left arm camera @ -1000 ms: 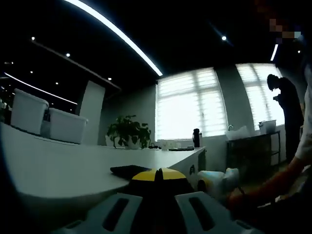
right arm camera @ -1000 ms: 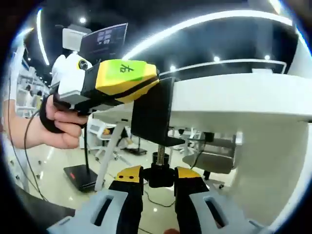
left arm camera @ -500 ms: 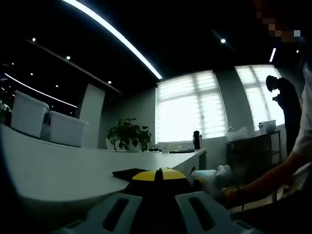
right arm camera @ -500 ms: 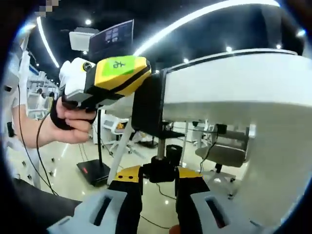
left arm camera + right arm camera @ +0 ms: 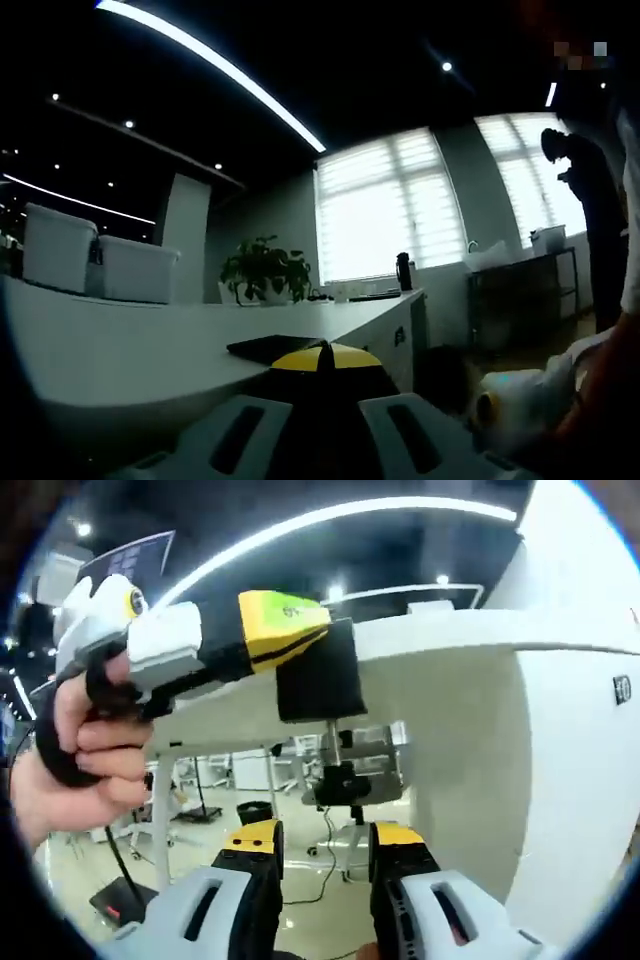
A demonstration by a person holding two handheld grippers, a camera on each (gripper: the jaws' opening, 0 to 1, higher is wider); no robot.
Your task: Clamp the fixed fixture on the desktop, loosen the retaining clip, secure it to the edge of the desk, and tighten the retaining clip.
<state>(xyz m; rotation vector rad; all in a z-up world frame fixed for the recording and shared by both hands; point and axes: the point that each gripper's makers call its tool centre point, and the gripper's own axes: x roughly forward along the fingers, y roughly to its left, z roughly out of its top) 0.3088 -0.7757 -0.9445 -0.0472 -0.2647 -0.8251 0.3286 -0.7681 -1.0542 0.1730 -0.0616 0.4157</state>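
The black clamp fixture point(image 5: 318, 675) sits over the edge of the white desk point(image 5: 450, 680). Its threaded screw and black knob point(image 5: 341, 780) hang below the desktop. My left gripper point(image 5: 285, 630), yellow-tipped with a green label and held by a hand, is shut on the fixture's upper part. In the left gripper view its jaws meet at the left gripper point(image 5: 322, 355) tips, with the fixture's flat black top point(image 5: 270, 347) lying on the desk point(image 5: 120, 350). My right gripper point(image 5: 322, 845) stands open below the knob, not touching it. The right gripper point(image 5: 510, 405) also appears at the lower right.
Two white bins point(image 5: 58, 250) and a potted plant point(image 5: 262, 270) stand on the desk's far side, with a dark bottle point(image 5: 402, 272) beyond. A person point(image 5: 590, 210) stands by the window near a side table point(image 5: 520, 300). Desk legs and chairs point(image 5: 200, 800) lie under the desktop.
My right gripper has let go of the screw knob, dropped back from it and opened wider. My left gripper still holds the fixture on the desk edge.
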